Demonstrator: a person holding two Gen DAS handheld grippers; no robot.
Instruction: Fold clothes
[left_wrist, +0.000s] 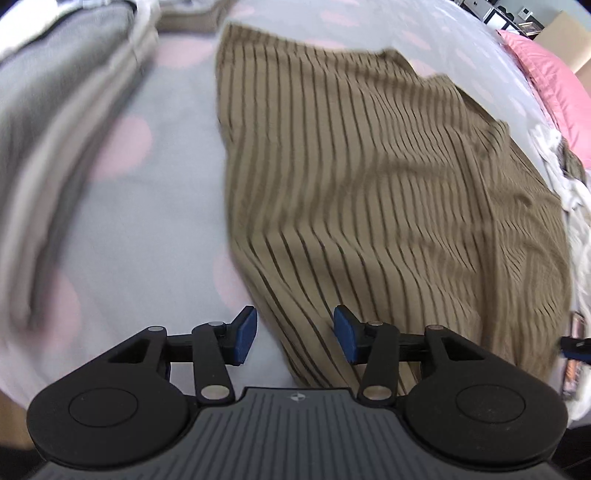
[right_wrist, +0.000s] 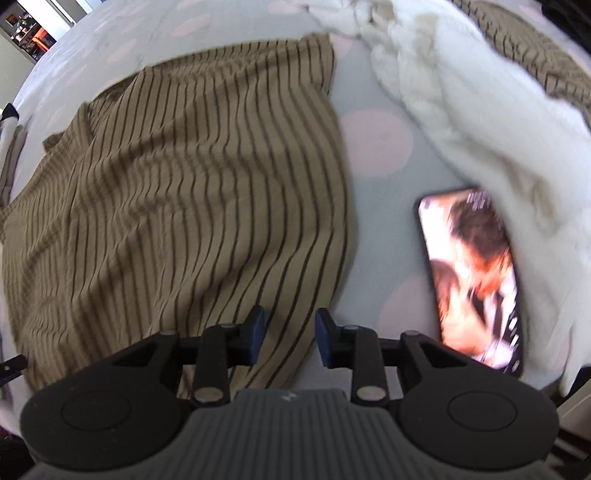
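While both cameras look down on the same striped brown garment (left_wrist: 388, 177), spread nearly flat on the bed (left_wrist: 155, 206) with its grey, pink-dotted sheet, each catches a different neighbour. From the left wrist I see a pile of grey clothing (left_wrist: 55, 110) along the far left, blurred, and a pink pillow (left_wrist: 554, 70) at the upper right edge. From the right wrist there is instead a phone (right_wrist: 476, 277) lying face up with its screen lit, just beside the garment's right edge and tucked against a fluffy white blanket (right_wrist: 480, 110) that runs up the right side.

The left gripper (left_wrist: 294, 338) hangs low over the garment's near left corner, jaws apart with nothing between them; the cloth's left edge runs up through the gap. The right gripper (right_wrist: 290, 338) sits likewise over the near right corner, jaws apart and empty, the garment's hem below them.

Bare sheet lies wide open to the left of the garment, up to the grey pile. On the right only a narrow strip of sheet separates cloth from phone.
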